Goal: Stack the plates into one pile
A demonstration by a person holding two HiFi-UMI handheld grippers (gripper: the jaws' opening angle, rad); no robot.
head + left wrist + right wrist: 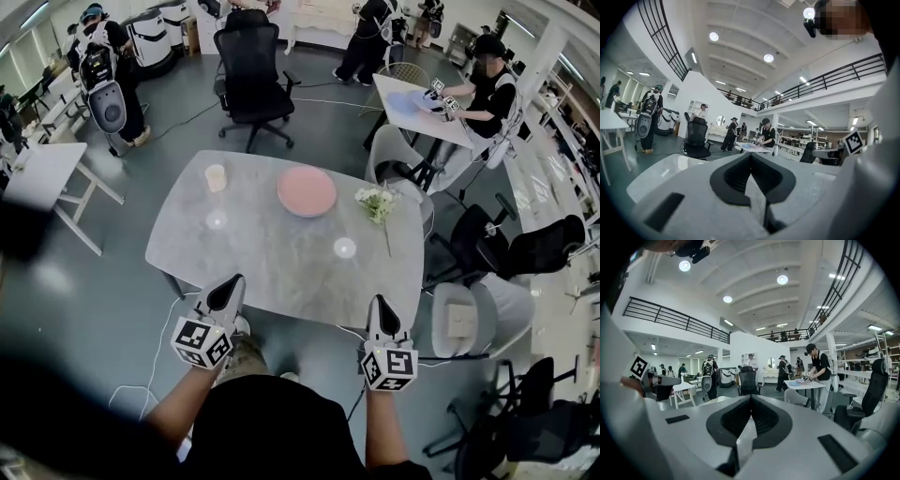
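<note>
grey floor (112,281), black office chair (251,80), ceiling lights (768,58)

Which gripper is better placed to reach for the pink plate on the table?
Left, probably. The left gripper and the right gripper are both shut at the near edge of the table, about equally far from the pink plate, but the flowers lie ahead of the right one.

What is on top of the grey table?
A pink plate, a pale cup and a small bunch of white flowers. Whether more plates lie under the pink one is hidden.
</note>
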